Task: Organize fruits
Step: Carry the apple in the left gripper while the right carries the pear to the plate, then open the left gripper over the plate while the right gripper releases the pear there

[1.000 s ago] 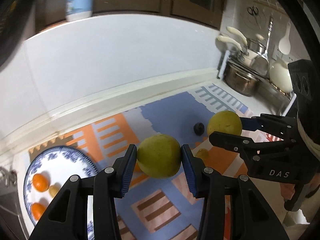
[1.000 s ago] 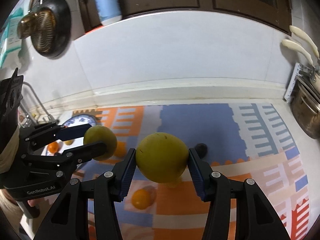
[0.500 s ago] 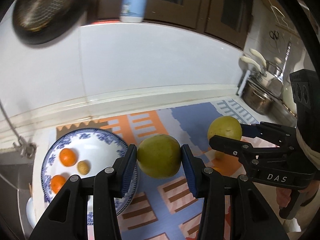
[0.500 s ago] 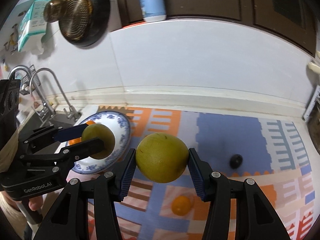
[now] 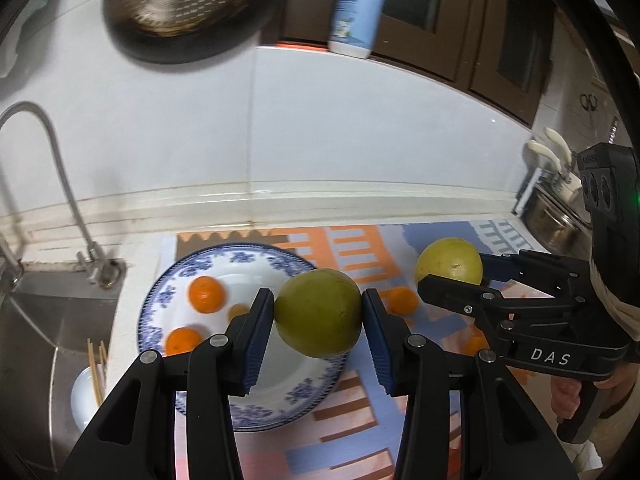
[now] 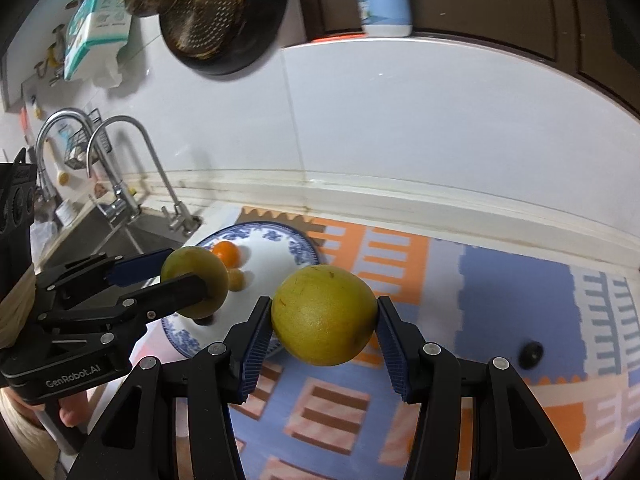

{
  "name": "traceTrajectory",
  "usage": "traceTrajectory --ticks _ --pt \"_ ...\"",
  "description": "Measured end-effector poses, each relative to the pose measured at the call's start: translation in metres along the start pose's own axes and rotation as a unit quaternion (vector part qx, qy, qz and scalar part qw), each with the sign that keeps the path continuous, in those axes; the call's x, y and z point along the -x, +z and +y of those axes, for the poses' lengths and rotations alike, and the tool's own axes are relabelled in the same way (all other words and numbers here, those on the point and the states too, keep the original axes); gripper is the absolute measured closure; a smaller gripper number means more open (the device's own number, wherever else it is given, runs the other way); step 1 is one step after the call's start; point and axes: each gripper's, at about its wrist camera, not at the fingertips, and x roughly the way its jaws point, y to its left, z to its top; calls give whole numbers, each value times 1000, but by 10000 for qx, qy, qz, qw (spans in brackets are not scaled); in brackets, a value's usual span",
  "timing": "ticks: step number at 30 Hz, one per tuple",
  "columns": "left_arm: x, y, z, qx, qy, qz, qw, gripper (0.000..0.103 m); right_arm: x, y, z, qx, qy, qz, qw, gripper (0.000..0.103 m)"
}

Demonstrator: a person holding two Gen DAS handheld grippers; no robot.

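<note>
Holding a green-yellow citrus fruit tight in my left gripper above the blue-patterned plate, I squeeze a yellow citrus fruit in my right gripper.

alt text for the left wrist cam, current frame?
The left gripper clamps a large yellow-green citrus fruit above the right rim of a blue-and-white plate holding two small oranges and a smaller yellowish fruit. To the right, the right gripper holds a yellow citrus fruit over a patterned mat; a sink lies left.
</note>
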Motion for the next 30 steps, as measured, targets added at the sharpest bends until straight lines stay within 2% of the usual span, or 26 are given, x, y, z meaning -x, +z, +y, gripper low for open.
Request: traceTrajectory --ticks 12,20,30 --pt "-8 -6 41 179 409 150 9989 59 -49 14 28 289 218 403 9985 51" --pt "-30 -4 65 299 494 393 9976 59 -84 20 41 523 293 747 9954 51" --pt "-58 1 92 345 712 648 9948 59 -133 32 47 533 354 1199 9907 51"
